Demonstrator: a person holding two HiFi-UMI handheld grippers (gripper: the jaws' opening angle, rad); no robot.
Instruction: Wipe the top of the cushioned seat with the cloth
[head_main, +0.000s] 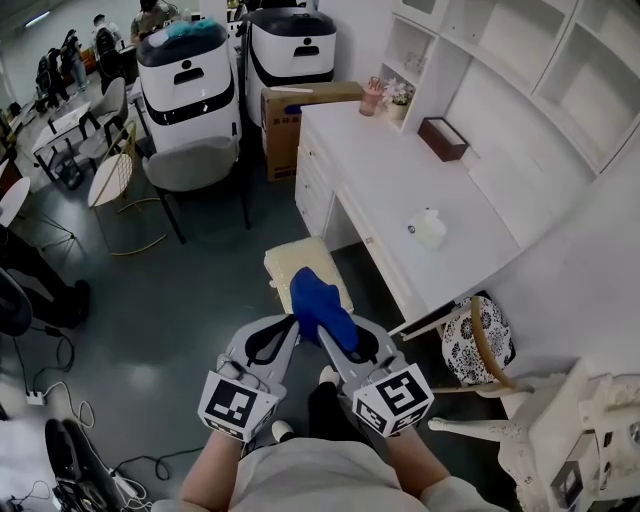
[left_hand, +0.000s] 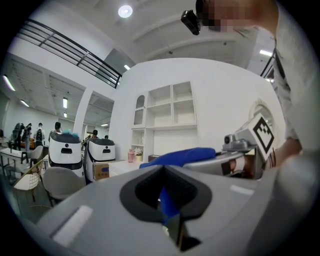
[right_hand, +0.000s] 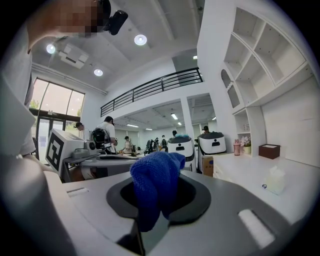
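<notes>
The cushioned seat (head_main: 296, 262) is a pale yellow stool beside the white desk, seen in the head view just beyond both grippers. A blue cloth (head_main: 320, 305) is bunched above its near edge. My right gripper (head_main: 328, 338) is shut on the cloth (right_hand: 155, 192), which bulges up out of its jaws. My left gripper (head_main: 293, 323) touches the cloth from the left. A strip of blue cloth (left_hand: 169, 206) sits in its closed jaws, and the rest of the cloth (left_hand: 182, 156) stretches toward the right gripper (left_hand: 235, 152). The cloth hangs above the seat.
A white desk (head_main: 385, 175) runs along the right with a white tissue bundle (head_main: 430, 228) and a brown box (head_main: 443, 138). A grey chair (head_main: 195, 165) and two white robots (head_main: 187, 85) stand ahead. A patterned-cushion chair (head_main: 478, 342) is near right. Cables (head_main: 60, 400) lie left.
</notes>
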